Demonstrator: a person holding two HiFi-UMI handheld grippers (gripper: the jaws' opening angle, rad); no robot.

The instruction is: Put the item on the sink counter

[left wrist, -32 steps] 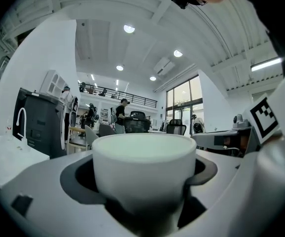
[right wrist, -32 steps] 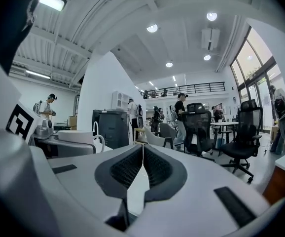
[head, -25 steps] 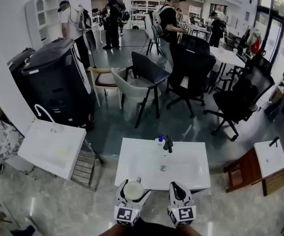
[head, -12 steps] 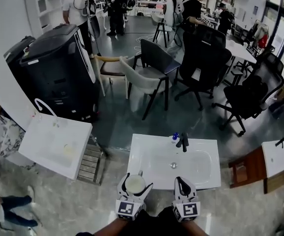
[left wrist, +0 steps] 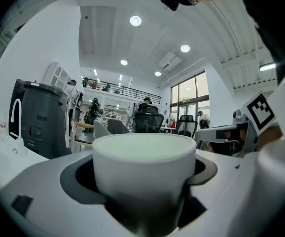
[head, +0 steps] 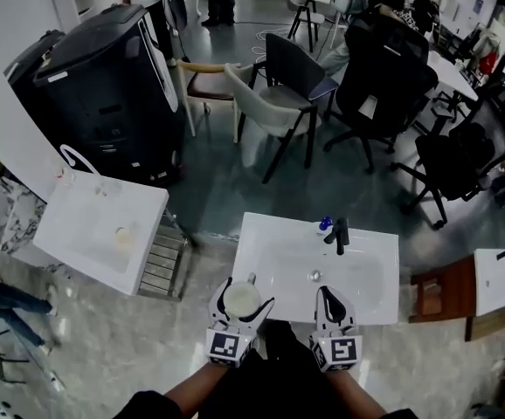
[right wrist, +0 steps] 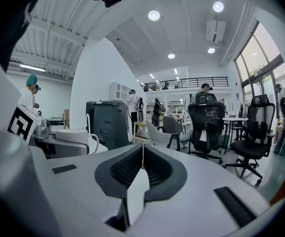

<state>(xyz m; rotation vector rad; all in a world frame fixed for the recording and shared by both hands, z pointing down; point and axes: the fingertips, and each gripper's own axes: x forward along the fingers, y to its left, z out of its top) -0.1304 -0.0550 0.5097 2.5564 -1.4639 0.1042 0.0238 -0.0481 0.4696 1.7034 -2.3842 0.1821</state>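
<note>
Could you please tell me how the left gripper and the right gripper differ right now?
The left gripper has its jaws wide; the right gripper has them together. The left gripper holds a white cup; the right gripper holds nothing. Both hover at the white sink's near edge.

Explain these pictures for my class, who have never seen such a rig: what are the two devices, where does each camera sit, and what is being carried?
There is no robot: a person holds a two-jaw gripper in each hand. The head view looks down from a camera on the person's head; the other two cameras ride on the grippers and look along their jaws. The left gripper is closed on a white cup, which fills its own view. The right gripper is shut and empty. Ahead stands a white sink counter with a dark faucet and a small blue thing beside it; the cup is not yet set down.
</note>
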